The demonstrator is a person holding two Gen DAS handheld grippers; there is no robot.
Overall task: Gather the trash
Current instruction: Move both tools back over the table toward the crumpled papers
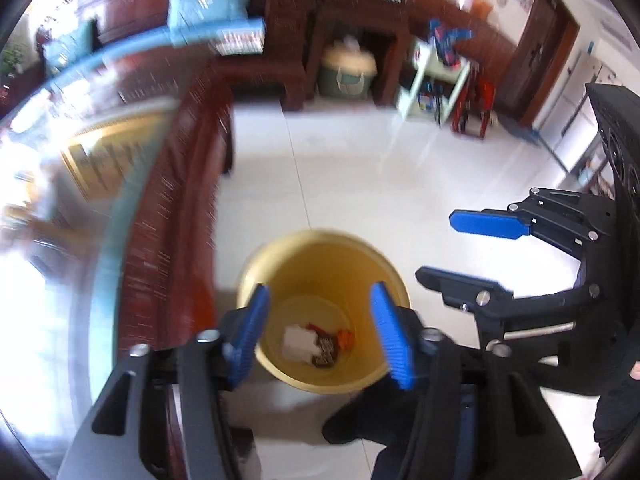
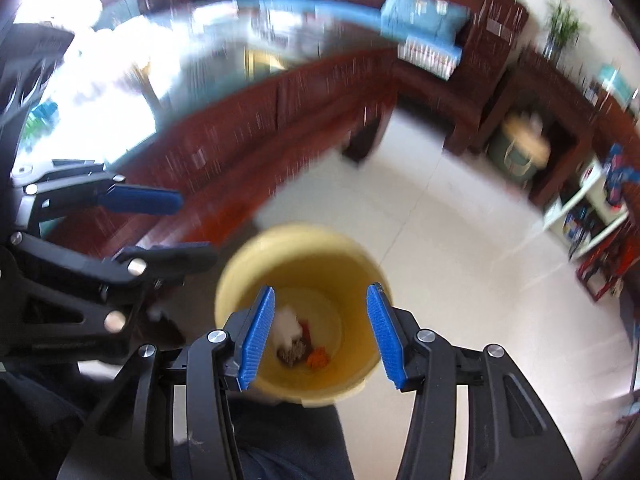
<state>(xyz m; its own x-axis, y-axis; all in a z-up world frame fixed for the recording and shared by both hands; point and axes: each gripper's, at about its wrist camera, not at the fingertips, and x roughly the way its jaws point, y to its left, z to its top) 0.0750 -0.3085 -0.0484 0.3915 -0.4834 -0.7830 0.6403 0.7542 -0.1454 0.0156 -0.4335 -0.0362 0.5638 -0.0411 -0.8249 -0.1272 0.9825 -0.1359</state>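
A yellow trash bin stands on the white tile floor beside a dark wooden table; it also shows in the right wrist view. Trash lies at its bottom: a white piece, a dark wrapper and an orange scrap. The same white piece and orange scrap show in the right wrist view. My left gripper hangs over the bin, open and empty. My right gripper is also over the bin, open and empty. Each gripper shows from the side in the other's view, the right one and the left one.
The wooden table with a glossy top stands left of the bin. A wooden sofa with blue cushions, a green basket under a side table and a white shelf line the far wall. The person's dark trousers are below the grippers.
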